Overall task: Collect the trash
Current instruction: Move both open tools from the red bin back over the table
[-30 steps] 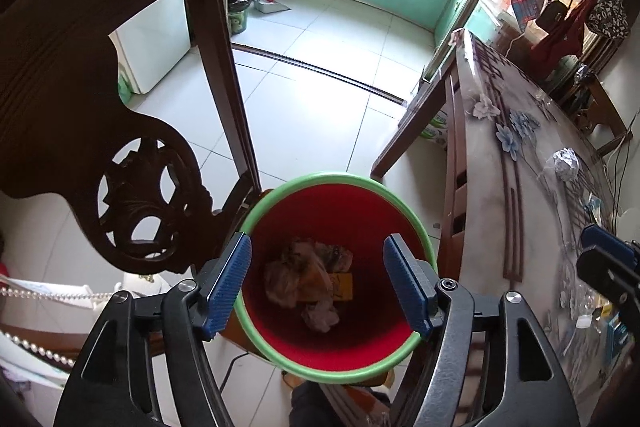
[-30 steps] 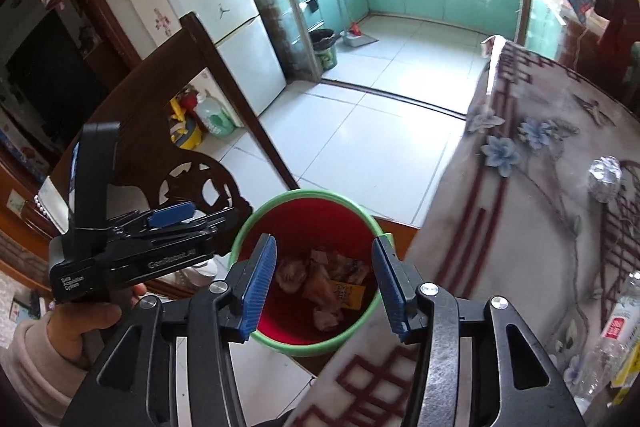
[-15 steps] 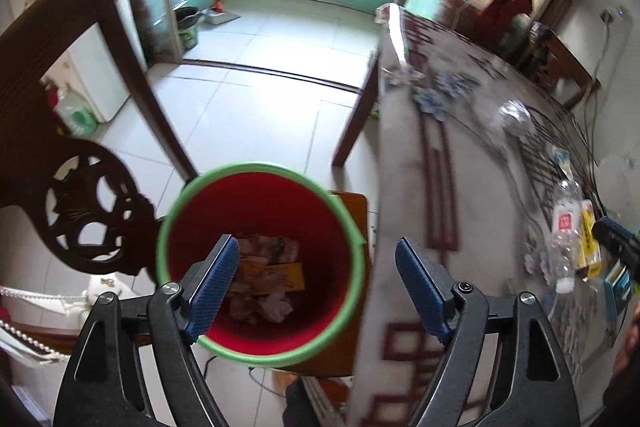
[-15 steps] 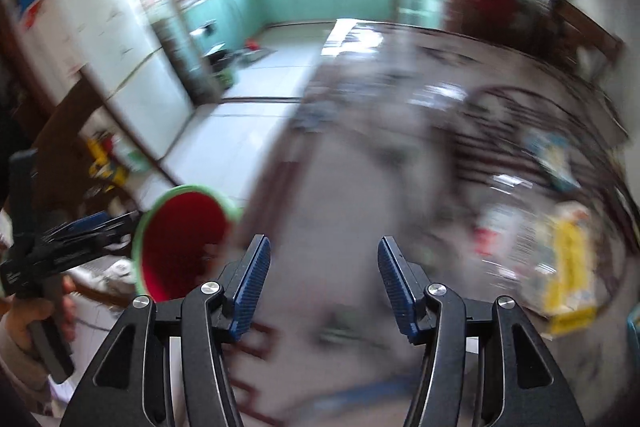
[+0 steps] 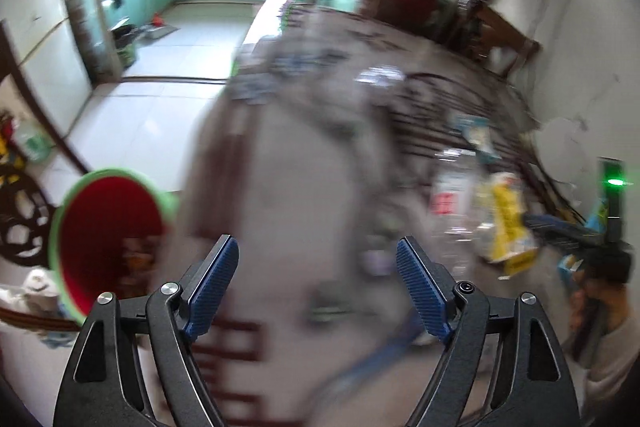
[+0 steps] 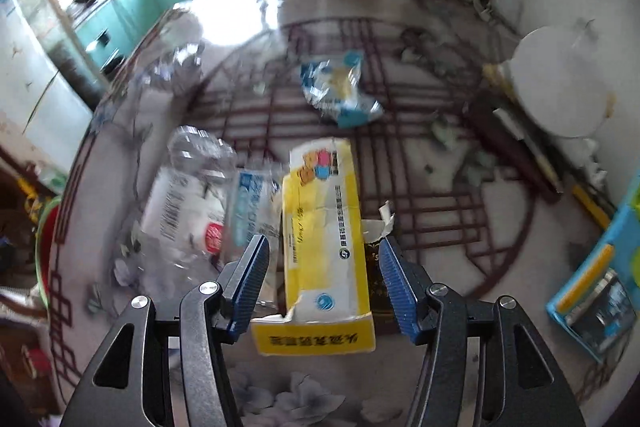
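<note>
Trash litters the table [image 6: 440, 155], with the yellow carton [image 6: 320, 239] lying between the parted fingers of the right hand-held gripper [image 6: 322, 267], which has not closed on it. Just left of the carton lies a crushed clear bottle [image 6: 188, 199]; a blue-and-white wrapper [image 6: 340, 91] sits farther back, well apart. The left hand-held gripper [image 5: 318, 287], jaws apart and empty, hovers over a blurred stretch of table, with the red bin [image 5: 108, 239] beside the table's left edge. Some scraps appear to sit in the bin, though blur makes them hard to read. Collection looks partly done: the carton, the bottle and the wrapper all remain to be picked up.
</note>
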Demonstrator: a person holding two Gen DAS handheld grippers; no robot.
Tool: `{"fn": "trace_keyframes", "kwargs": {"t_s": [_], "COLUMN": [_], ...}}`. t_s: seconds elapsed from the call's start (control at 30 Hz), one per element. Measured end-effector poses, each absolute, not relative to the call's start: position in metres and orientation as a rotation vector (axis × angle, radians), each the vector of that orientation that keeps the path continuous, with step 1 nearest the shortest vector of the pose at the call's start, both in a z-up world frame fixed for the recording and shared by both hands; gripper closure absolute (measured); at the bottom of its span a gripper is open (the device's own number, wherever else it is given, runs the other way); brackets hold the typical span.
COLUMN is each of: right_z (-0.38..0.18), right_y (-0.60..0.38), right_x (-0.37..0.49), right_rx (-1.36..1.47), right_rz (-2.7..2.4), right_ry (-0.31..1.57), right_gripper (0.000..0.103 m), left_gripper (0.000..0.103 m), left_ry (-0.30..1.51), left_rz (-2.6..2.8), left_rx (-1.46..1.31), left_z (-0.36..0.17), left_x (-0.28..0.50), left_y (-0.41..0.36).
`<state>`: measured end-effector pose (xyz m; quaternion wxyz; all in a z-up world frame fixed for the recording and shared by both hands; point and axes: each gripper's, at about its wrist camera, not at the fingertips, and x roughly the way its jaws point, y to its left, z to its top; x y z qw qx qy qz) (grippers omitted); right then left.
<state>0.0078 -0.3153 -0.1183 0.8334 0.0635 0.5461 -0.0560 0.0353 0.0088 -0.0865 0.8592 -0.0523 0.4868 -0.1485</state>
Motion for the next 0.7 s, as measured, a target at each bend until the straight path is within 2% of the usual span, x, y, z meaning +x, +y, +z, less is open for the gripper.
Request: {"fn": "trace_keyframes", "kwargs": {"t_s": [0.03,0.1,0.2,0.33,0.37,0.4,0.47,0.5,0.7], "right_z": [-0.124,-0.139,-0.144,-0.116,-0.105,-0.097,-0.086,-0.084,-0.097], "right_y": [-0.315,-0.313,-0.322,-0.345,-0.353,-0.361,-0.378,-0.384,-0.412], "right_x": [0.008,0.012,0.006,-0.010,-0.015,-0.019,-0.026,-0.029,-0.036], "right_rx": [0.128,0.116,0.172,0.237,0.246,0.250,0.261,0.267,0.326], "right_rz": [-0.090,-0.046,0.004,0.024,0.013,0.000,-0.030,-0.037,-0.052], "right_ry": [1.169,1.203,1.184,1.078,1.044,1.021,0.989,0.985,1.023], "right_gripper": [0.052,0.065,0.066,0.067,0.075,0.087,0.090,0.094,0.096], "left_gripper": [0.022,0.022,0.022,0.022,0.022,0.022,0.022,0.022,0.022], "left_ry": [1.020,1.014,1.011,1.027,1.030,1.035,1.054,1.077,1.150], "left_rz": [-0.327,-0.384,-0.469,-0.558,-0.580,-0.593,-0.620,-0.640,-0.655], "left_rx": [-0.101,-0.078,-0.047,0.009,0.023,0.034,0.041,0.041,0.107], "left_z": [-0.085,-0.080,-0.073,-0.071,-0.072,-0.074,-0.080,-0.087,-0.115], "left_x": [0.033,0.028,0.021,0.017,0.018,0.020,0.025,0.030,0.047], "left_y": [-0.003,-0.037,-0.079,-0.123,-0.136,-0.146,-0.161,-0.172,-0.212]}}
